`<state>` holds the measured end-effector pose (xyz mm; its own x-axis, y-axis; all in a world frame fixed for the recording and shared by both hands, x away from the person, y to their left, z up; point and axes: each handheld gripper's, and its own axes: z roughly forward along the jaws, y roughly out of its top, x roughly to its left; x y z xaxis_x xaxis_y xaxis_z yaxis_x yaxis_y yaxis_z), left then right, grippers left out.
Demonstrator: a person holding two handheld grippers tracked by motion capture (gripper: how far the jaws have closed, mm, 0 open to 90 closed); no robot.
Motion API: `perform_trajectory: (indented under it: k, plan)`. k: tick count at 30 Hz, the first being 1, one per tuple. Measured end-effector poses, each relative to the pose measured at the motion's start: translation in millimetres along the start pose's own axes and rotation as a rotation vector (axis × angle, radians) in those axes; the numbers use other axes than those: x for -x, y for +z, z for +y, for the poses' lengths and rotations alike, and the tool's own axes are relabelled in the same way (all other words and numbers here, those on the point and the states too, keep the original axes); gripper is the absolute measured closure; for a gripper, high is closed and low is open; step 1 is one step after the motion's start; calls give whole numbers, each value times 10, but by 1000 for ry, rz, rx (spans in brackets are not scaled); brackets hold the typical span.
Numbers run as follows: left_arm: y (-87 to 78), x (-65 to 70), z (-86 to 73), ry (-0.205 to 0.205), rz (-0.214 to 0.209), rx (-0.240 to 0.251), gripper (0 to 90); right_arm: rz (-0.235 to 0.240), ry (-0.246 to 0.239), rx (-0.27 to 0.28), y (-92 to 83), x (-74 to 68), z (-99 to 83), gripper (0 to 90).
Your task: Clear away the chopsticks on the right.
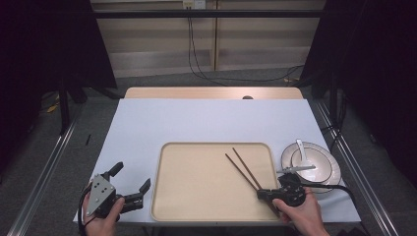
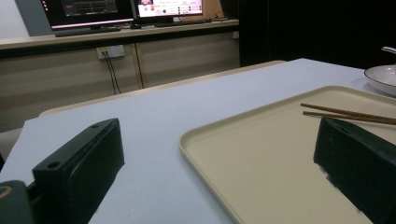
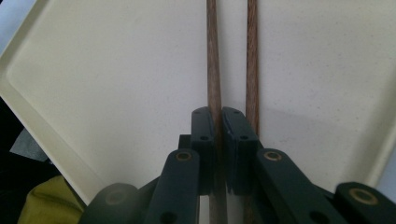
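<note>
A beige tray [image 1: 196,196] sits before you on the table [image 1: 196,118], a bowl [image 1: 324,169] just right of it. Your right gripper [image 3: 218,123] pinches one of two chopsticks [image 3: 213,56] lying on the tray; your left gripper [image 1: 132,183] rests spread wide beside the tray's left edge.

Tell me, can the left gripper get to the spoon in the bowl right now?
Probably not easily. The left gripper sits open at the tray's far side, and the spoon lies in the bowl beyond the right gripper clamped on a chopstick.
</note>
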<state>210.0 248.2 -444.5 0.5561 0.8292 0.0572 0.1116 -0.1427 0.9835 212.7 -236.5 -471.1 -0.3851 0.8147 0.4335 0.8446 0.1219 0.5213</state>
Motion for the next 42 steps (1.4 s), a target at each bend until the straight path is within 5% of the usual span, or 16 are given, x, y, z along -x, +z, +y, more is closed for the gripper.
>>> perform_trajectory:
  k: [9,16,21,24,28,35,42]
  plan:
    - [-1,4,0,-6,-5,2,16,34,-21,10,-8,-6,-3,678]
    - [-8,-1,0,-3,-2,-2,16,89,-113,70,-148,0,8,513]
    - [-4,5,0,-2,-7,-2,16,106,-205,142,-338,38,54,323]
    - [-5,14,0,-12,-13,-5,16,102,-233,140,-428,88,85,110]
    - [-14,6,-2,-23,-14,-11,15,107,-297,186,-583,153,101,9]
    - [-31,29,-1,-31,-17,-21,15,23,-339,257,-822,333,37,20]
    - [-47,72,1,-32,-24,-32,15,-54,-351,406,-1117,538,-119,14]
